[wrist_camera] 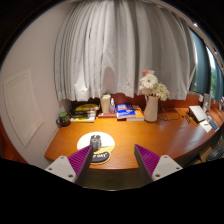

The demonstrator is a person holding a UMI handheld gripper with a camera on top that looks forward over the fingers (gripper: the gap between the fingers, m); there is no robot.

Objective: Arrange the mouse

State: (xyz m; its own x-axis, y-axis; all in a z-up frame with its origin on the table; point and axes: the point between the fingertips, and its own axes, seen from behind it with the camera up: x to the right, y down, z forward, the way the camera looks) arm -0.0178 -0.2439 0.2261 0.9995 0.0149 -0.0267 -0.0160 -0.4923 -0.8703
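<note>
Claw open; mouse just ahead, on desk.

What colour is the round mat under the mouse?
White, with dark print; the round mat under the mouse shows in the gripper view.

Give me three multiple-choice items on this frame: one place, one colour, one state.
1. Where does the mouse lie?
A. on the round white pad
B. on the books
C. beside the vase

2. What colour are the gripper's finger pads?
A. green
B. magenta
C. yellow

3. How do the gripper fingers stand?
A. shut on the mouse
B. shut on nothing
C. open, holding nothing

Answers:
1. A: the mouse sits on the round white pad, just ahead of the fingers.
2. B: both inner pads show magenta.
3. C: a wide gap parts the fingers, and the mouse is beyond them.
</note>
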